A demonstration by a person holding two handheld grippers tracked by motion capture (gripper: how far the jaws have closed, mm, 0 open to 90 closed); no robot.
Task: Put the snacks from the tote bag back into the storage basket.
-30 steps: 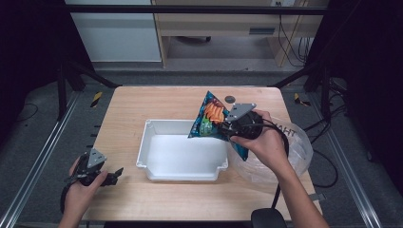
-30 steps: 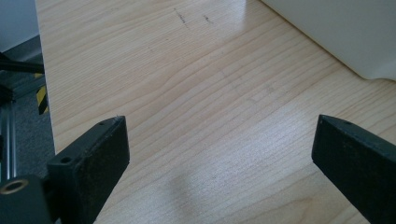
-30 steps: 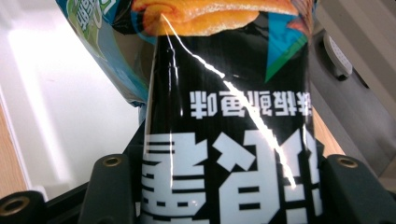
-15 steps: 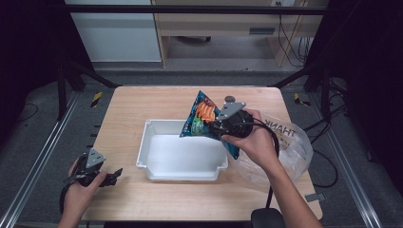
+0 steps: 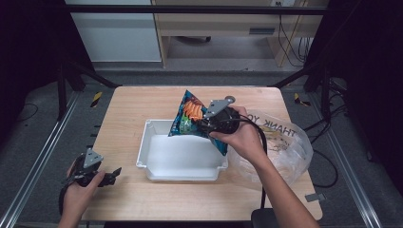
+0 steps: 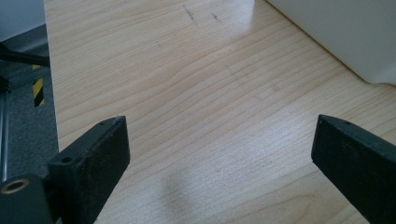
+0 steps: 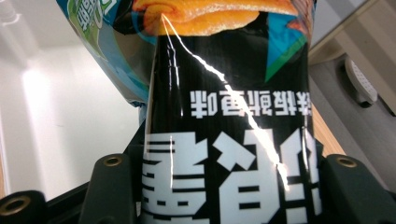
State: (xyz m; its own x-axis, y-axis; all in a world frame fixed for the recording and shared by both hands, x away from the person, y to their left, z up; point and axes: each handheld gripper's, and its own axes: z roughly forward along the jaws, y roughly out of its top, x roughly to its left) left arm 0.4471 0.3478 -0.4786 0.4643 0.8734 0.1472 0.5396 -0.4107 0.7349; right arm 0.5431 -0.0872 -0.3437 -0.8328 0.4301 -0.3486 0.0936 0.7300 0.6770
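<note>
While the right claw (image 5: 205, 124) grips it, the snack bag (image 5: 191, 116) hangs tilted above the far right corner of the white bin (image 5: 157, 164), its lower tip near the bin's right rim; both jaws press its black panel in the right gripper view; a clear plastic bag (image 5: 290, 147) lies just right of the bin; the left claw (image 5: 114, 174), jaws spread with nothing between them, rests left of the bin on the tabletop (image 5: 138, 102).

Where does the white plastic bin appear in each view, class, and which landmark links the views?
High view: white bin at table centre, under the snack bag held by the right gripper.
Left gripper view: its wall at top right.
Right gripper view: pale interior at left, behind the bag.
Shared landmark: wooden table.
</note>
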